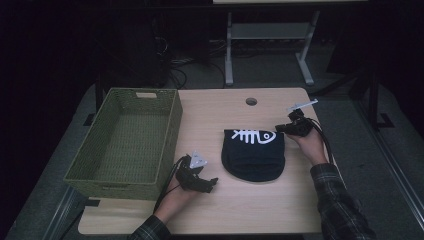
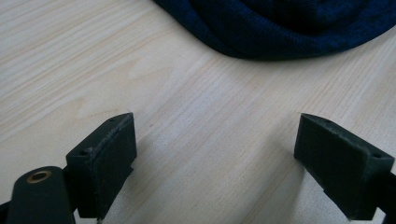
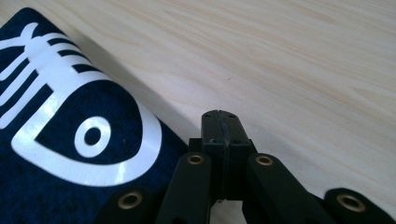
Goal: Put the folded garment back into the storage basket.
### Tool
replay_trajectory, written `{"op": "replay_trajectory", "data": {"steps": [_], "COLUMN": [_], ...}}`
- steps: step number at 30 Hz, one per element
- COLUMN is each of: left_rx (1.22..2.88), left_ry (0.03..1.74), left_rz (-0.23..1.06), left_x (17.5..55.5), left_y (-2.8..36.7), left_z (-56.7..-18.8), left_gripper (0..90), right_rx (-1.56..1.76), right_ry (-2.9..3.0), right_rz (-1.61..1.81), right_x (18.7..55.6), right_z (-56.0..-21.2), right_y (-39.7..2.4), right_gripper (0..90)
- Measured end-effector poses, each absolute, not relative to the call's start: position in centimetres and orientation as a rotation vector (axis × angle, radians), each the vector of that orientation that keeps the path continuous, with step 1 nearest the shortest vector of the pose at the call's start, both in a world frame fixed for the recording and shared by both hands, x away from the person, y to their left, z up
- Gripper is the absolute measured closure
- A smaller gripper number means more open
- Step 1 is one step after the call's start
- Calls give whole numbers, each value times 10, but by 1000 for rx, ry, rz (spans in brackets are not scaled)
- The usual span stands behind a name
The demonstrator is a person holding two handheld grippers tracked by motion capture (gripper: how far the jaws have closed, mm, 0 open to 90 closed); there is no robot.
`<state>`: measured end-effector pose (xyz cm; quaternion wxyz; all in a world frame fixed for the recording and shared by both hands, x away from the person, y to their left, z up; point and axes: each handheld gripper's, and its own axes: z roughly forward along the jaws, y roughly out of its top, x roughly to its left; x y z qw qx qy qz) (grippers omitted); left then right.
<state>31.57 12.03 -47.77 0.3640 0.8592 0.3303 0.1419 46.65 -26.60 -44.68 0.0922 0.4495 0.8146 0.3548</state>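
two grippers work over a pale wooden desk [image 1: 240, 200] with a dark navy beanie [image 1: 253, 155] lying flat near its middle. the beanie carries a white fish-skeleton print [image 1: 254, 136] along its straight edge, which faces the far side of the desk, while its rounded end points toward the person. the left gripper [image 1: 205, 184] sits low over the desk just to the left of the beanie's rounded end, apart from the cloth; in the left gripper view its two black jaws stand wide apart with only bare wood between them, and the curved edge of the beanie [image 2: 289, 28] lies beyond them at the top, not touched. the right gripper [image 1: 281, 128] is at the beanie's far right corner, close beside the fish print; in the right gripper view its jaws are pressed fully together with nothing between them, their joined tip over bare wood just next to the edge of the cloth, the round white eye of the fish-skeleton print [image 3: 79, 135] right beside them. whether that tip touches the desk or the beanie's edge i cannot tell. one green woven basket [image 1: 172, 117] stands on the left part of the desk, well apart from the beanie, with the left gripper near its front right corner. both forearms wear plaid sleeves [image 1: 340, 200].
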Motion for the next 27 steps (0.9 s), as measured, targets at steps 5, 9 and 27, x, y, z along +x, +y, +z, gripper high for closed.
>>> {"op": "replay_trajectory", "data": {"steps": [5, 9, 27], "left_rx": [2212, 2212, 2214], "left_ry": [850, 851, 851], "left_rz": [365, 365, 365], "left_x": [316, 315, 315], "left_y": [120, 120, 121], "left_z": [-478, -478, -478], "left_gripper": [121, 121, 121], "right_rx": [1331, 1318, 1263], "right_ry": [2436, 2440, 2489], "right_rz": [1050, 1047, 1041], "right_x": [461, 455, 417], "right_z": [-447, -448, -446], "right_y": [-269, -272, -276], "right_gripper": [900, 900, 900]}}
